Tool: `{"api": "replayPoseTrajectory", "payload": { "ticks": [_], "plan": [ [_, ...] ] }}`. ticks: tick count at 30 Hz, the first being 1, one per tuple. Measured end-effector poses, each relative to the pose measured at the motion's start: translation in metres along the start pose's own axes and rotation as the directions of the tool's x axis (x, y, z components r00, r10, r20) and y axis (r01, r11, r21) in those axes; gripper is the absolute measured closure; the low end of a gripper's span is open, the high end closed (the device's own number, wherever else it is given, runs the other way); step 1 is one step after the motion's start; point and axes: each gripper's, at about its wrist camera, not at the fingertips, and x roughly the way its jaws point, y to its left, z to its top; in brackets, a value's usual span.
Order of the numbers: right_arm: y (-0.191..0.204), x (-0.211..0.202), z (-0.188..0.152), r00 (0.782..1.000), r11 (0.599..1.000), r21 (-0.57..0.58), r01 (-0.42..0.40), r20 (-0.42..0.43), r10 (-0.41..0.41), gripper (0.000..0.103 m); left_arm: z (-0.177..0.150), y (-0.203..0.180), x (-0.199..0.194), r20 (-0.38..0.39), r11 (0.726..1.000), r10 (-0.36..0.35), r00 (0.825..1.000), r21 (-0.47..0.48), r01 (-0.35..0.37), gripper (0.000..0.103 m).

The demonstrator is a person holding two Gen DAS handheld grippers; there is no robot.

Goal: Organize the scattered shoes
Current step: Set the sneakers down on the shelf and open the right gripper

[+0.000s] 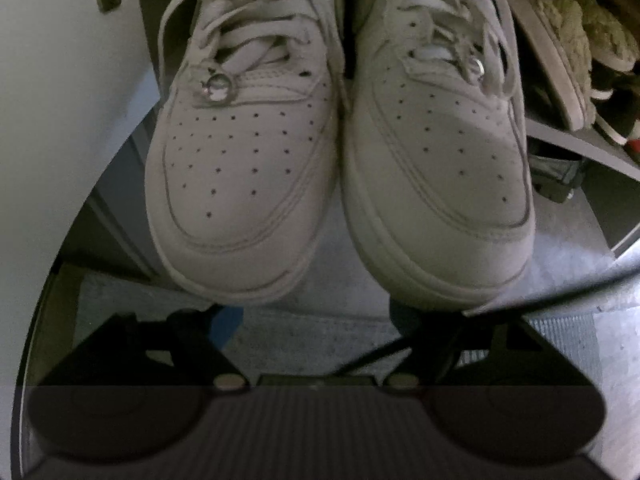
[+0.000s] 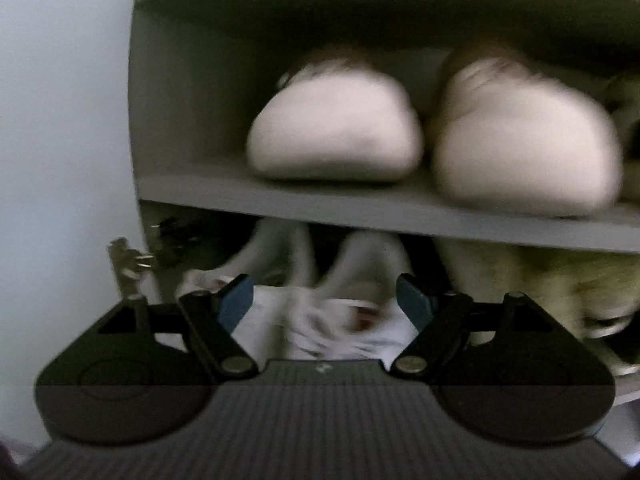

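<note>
Two white lace-up sneakers stand side by side with their toes towards me, the left sneaker (image 1: 244,168) and the right sneaker (image 1: 436,160) filling the left wrist view. My left gripper (image 1: 316,316) sits low under their toes. Its fingertips are partly hidden by the soles, and only floor shows in the gap between them. In the blurred right wrist view my right gripper (image 2: 322,292) stands open in front of the grey shoe cabinet (image 2: 360,204). White sneakers (image 2: 332,304) on the lower shelf lie beyond its blue pads (image 2: 236,300), which do not touch them.
A pair of pale pink slippers (image 2: 336,132) rests on the upper shelf. Fuzzy slippers (image 1: 560,28) lean at the sneakers' right, with a red and white shoe (image 1: 624,136) behind. A white wall (image 1: 60,80) and a metal hinge (image 2: 128,260) lie left. A thin black cable (image 1: 520,296) crosses the grey floor (image 1: 320,344).
</note>
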Motion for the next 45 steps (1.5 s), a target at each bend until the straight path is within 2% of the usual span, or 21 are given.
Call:
{"api": "replayPoseTrajectory", "payload": {
  "ticks": [1, 2, 4, 6, 7, 9, 10, 12, 13, 14, 16, 18, 19, 20, 23, 25, 29, 34, 38, 43, 45],
  "plan": [
    [0.01, -0.028, -0.014, 0.999, 1.0, 0.005, 0.02, 0.027, -0.02, 0.022, 0.0, 0.0, -0.001, -0.001, 1.0, -0.001, 1.0, 0.001, 0.001, 0.022],
    [0.006, -0.028, -0.021, 0.999, 0.998, 0.066, 0.006, 0.035, -0.008, 0.022, 0.0, -0.001, -0.002, -0.001, 1.0, -0.002, 1.0, 0.004, 0.002, 0.023],
    [0.0, -0.036, -0.04, 0.999, 0.976, 0.213, -0.046, -0.002, 0.048, 0.022, -0.002, -0.003, -0.006, 0.005, 1.0, 0.004, 1.0, 0.018, -0.004, 0.024],
    [0.0, -0.046, -0.065, 0.993, 0.933, 0.348, -0.088, -0.047, 0.111, 0.022, -0.003, -0.006, -0.012, 0.012, 0.999, 0.014, 1.0, 0.036, -0.015, 0.024],
    [-0.002, -0.05, -0.078, 0.987, 0.902, 0.42, -0.103, -0.068, 0.144, 0.022, -0.003, -0.006, -0.014, 0.015, 0.999, 0.019, 1.0, 0.041, -0.02, 0.024],
    [-0.016, -0.045, -0.109, 0.972, 0.807, 0.582, -0.099, -0.117, 0.204, 0.02, -0.003, -0.008, -0.018, 0.019, 0.999, 0.026, 0.999, 0.046, -0.027, 0.024],
    [-0.008, -0.039, -0.123, 0.967, 0.785, 0.613, -0.087, -0.139, 0.216, 0.02, -0.002, -0.008, -0.02, 0.027, 0.998, 0.025, 0.999, 0.052, -0.026, 0.024],
    [-0.019, -0.034, -0.14, 0.946, 0.694, 0.714, -0.091, -0.155, 0.284, 0.02, 0.001, -0.013, -0.027, 0.056, 0.997, 0.02, 0.998, 0.073, -0.024, 0.024],
    [-0.022, -0.034, -0.144, 0.942, 0.671, 0.736, -0.092, -0.153, 0.298, 0.02, 0.005, -0.017, -0.031, 0.071, 0.996, 0.021, 0.997, 0.084, -0.027, 0.024],
    [-0.027, -0.032, -0.153, 0.931, 0.622, 0.778, -0.092, -0.155, 0.331, 0.018, 0.009, -0.021, -0.034, 0.081, 0.995, 0.024, 0.996, 0.094, -0.032, 0.024],
    [-0.035, -0.025, -0.174, 0.897, 0.462, 0.881, -0.107, -0.116, 0.427, 0.018, 0.012, -0.025, -0.035, 0.06, 0.996, 0.011, 0.998, 0.09, -0.016, 0.024],
    [-0.036, -0.017, -0.201, 0.848, 0.237, 0.965, -0.113, -0.031, 0.529, 0.018, 0.013, -0.027, -0.036, 0.048, 0.996, 0.009, 0.999, 0.088, -0.013, 0.024],
    [-0.032, -0.017, -0.202, 0.843, 0.23, 0.965, -0.124, -0.019, 0.537, 0.026, 0.013, -0.028, -0.036, 0.049, 0.996, 0.011, 0.999, 0.091, -0.015, 0.025],
    [-0.03, -0.019, -0.2, 0.845, 0.247, 0.959, -0.137, -0.017, 0.535, 0.038, 0.013, -0.027, -0.036, 0.049, 0.996, 0.011, 0.999, 0.091, -0.015, 0.028],
    [-0.016, -0.016, -0.184, 0.856, 0.315, 0.937, -0.148, -0.038, 0.515, 0.038, 0.017, -0.02, -0.038, 0.045, 0.998, 0.014, 0.999, 0.053, -0.016, 0.028],
    [-0.009, -0.012, -0.181, 0.868, 0.324, 0.937, -0.132, -0.048, 0.495, 0.039, 0.025, -0.018, -0.039, 0.03, 1.0, 0.008, 1.0, 0.018, -0.009, 0.028],
    [0.0, 0.002, -0.177, 0.903, 0.307, 0.945, -0.111, -0.033, 0.428, 0.039, 0.029, -0.021, -0.047, 0.028, 1.0, 0.002, 1.0, 0.005, -0.002, 0.024],
    [0.0, 0.002, -0.182, 0.929, 0.271, 0.959, -0.085, -0.022, 0.369, 0.035, 0.018, -0.021, -0.054, 0.052, 0.999, 0.003, 0.999, 0.04, -0.005, 0.015],
    [0.004, -0.008, -0.185, 0.93, 0.288, 0.951, -0.109, -0.005, 0.368, 0.034, 0.009, -0.018, -0.062, 0.084, 0.999, -0.009, 0.996, 0.035, 0.006, 0.011],
    [0.017, -0.022, -0.188, 0.933, 0.338, 0.932, -0.13, -0.001, 0.359, 0.035, -0.013, -0.012, -0.079, 0.145, 1.0, 0.01, 0.989, 0.025, -0.013, 0.011],
    [0.022, -0.024, -0.192, 0.936, 0.344, 0.93, -0.129, -0.001, 0.352, 0.042, -0.02, -0.009, -0.087, 0.181, 0.999, 0.035, 0.983, 0.011, -0.037, 0.012]
  ]
}}
